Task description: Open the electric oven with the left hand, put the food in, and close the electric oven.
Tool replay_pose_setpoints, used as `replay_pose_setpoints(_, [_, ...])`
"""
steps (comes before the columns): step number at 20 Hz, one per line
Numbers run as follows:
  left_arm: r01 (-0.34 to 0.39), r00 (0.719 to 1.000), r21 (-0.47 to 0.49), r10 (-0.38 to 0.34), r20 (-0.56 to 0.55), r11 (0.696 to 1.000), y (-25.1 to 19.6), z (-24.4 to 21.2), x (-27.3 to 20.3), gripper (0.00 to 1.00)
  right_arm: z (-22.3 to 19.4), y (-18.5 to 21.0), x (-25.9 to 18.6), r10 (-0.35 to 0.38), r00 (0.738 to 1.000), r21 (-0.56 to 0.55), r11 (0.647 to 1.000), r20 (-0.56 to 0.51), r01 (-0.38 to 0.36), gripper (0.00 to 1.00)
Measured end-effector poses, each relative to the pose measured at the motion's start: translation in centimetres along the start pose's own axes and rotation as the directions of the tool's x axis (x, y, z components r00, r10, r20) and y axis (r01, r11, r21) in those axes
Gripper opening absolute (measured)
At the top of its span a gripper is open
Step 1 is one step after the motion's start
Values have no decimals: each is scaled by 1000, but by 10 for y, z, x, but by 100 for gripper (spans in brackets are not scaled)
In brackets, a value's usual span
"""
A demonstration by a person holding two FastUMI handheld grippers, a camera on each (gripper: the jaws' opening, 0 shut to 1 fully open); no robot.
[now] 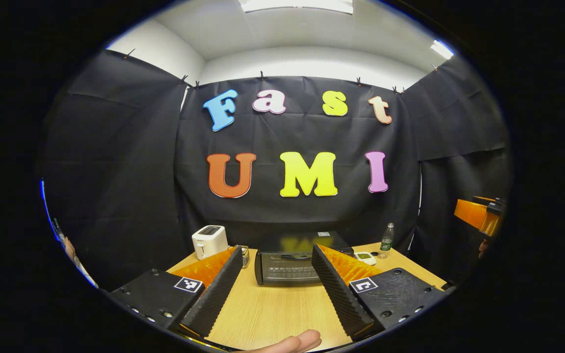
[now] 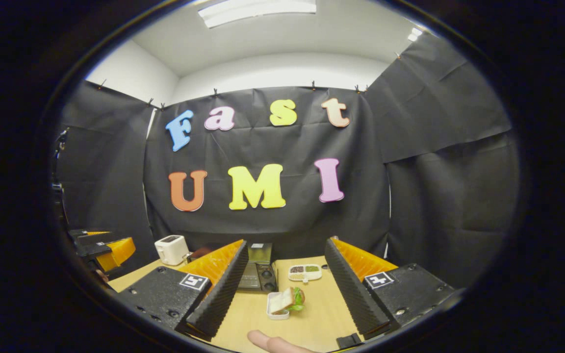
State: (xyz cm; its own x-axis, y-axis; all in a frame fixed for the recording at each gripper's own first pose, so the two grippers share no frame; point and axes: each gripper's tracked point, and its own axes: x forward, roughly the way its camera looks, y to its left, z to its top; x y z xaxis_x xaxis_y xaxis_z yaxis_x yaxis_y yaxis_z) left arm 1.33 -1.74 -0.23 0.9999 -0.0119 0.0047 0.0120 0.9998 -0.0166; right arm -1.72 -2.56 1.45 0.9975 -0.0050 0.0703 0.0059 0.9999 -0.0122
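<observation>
nothing of the task looks done yet: the electric oven sits shut at the back of the wooden table, its dark door facing forward, and the food, a sandwich in a small white tray, lies out on the tabletop. going left to right in the left gripper view, a white toaster stands at the far left, the oven is framed between the spread fingers of the left gripper, and a bottle stands near the table's far right edge. the right gripper, fingers apart and empty, hovers with the food between them. opening, loading and closing all remain. bare table before the oven leaves room for approach.
</observation>
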Motion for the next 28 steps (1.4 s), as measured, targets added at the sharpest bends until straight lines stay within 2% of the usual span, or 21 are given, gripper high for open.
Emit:
replay_pose_setpoints(1, [1,1000,0,-1,-3,1000,-1,-2,3,93,1,1,-1,2,1000,1,1000,4,-2,100])
replay_pose_setpoints(2, [2,1000,2,-2,-9,1000,0,-5,6,93,1,0,0,2,1000,1,1000,7,-2,95])
replay_pose_setpoints(3, [-1,1000,2,1,-15,1000,0,-7,7,93,2,0,-1,6,1000,4,1000,13,-6,100])
replay_pose_setpoints(4, [0,1000,1,0,-21,1000,1,-10,11,93,2,1,-2,5,1000,7,1000,16,-5,100])
replay_pose_setpoints(5, [3,1000,-2,-3,-24,1000,-2,-12,15,93,2,-1,-1,5,1000,11,1000,22,-6,95])
replay_pose_setpoints(9, [17,999,-7,-17,-28,1000,-6,-16,41,93,-2,-3,5,20,999,21,1000,29,-20,95])
replay_pose_setpoints(13, [53,997,-21,-54,-57,998,-21,-32,86,93,-9,-9,17,27,999,8,1000,31,-28,95])
replay_pose_setpoints(20, [38,994,-52,-43,-96,998,-25,-61,179,93,-14,-28,45,7,999,-19,1000,44,-6,95])
replay_pose_setpoints(23, [21,989,-55,-29,-144,998,-27,-84,218,93,-20,-37,59,-1,999,-12,1000,38,1,96])
replay_pose_setpoints(28, [52,971,-60,-65,-231,997,-47,-121,265,93,-35,-50,76,-7,1000,-26,1000,18,7,96])
